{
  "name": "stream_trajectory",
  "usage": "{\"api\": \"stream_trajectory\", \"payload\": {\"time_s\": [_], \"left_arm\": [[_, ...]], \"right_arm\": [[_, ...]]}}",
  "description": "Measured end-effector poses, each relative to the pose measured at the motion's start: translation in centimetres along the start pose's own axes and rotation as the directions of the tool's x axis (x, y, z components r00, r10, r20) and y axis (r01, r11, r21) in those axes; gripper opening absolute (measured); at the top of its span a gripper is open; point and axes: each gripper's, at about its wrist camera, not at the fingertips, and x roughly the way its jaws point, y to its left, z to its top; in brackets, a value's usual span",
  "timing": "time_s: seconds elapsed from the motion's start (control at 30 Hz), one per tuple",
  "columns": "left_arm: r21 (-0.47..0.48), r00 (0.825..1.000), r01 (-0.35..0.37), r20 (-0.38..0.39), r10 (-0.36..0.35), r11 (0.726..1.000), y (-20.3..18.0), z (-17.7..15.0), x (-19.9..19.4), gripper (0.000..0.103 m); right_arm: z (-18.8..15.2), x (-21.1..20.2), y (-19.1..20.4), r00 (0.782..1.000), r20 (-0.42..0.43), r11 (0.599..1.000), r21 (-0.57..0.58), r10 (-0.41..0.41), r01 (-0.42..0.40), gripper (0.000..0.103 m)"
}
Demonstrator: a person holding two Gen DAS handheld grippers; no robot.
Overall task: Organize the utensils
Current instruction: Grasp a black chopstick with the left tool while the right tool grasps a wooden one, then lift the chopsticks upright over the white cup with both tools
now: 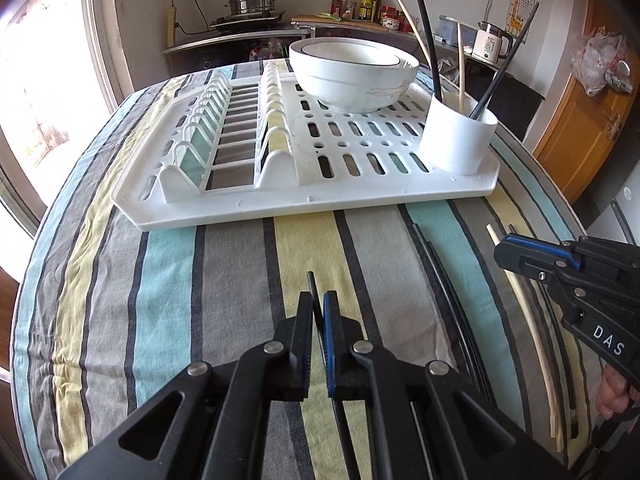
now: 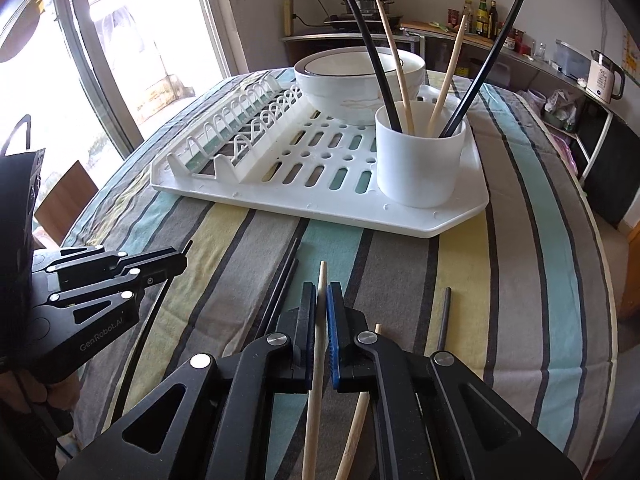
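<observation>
A white utensil cup [image 1: 456,140] [image 2: 420,160] stands on the near right corner of a white drying rack [image 1: 240,208] [image 2: 320,208] and holds several black and wooden chopsticks. My left gripper [image 1: 319,300] [image 2: 182,254] is shut on a black chopstick [image 1: 311,284], just above the striped cloth. My right gripper [image 2: 319,292] [image 1: 506,246] is shut on a wooden chopstick [image 2: 322,276]. More black chopsticks [image 2: 286,280] [image 1: 440,280], a wooden one [image 2: 360,412] [image 1: 524,312] and a dark grey one [image 2: 445,316] lie on the cloth beside it.
White stacked bowls [image 1: 352,76] [image 2: 352,80] sit at the back of the rack. The striped tablecloth [image 1: 180,280] [image 2: 520,260] covers the table. A window is at the left, a counter with a steamer pot [image 1: 254,0], bottles and a kettle [image 2: 604,76] behind.
</observation>
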Motion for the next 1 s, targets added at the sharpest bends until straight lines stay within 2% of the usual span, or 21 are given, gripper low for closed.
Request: {"api": "stream_trajectory", "payload": {"time_s": [0.23, 0.47, 1.0], "left_arm": [[-0.010, 0.995, 0.032, 0.093, -0.031, 0.999, 0.5, 1.2, -4.4, 0.005], [-0.007, 0.978, 0.084, 0.191, -0.081, 0.996, 1.0, 1.7, -9.5, 0.005], [0.006, 0.946, 0.129, 0.299, -0.125, 0.992, 1.0, 0.8, -16.3, 0.004]], "right_arm": [[1.0, -3.6, 0.2, 0.996, 0.088, 1.000, 0.005, 0.018, -0.018, 0.005], [1.3, -7.5, 0.5, 0.984, 0.178, 1.000, -0.002, 0.025, -0.025, 0.005], [0.0, -11.9, 0.9, 0.963, 0.267, 0.999, -0.011, 0.035, -0.033, 0.005]]}}
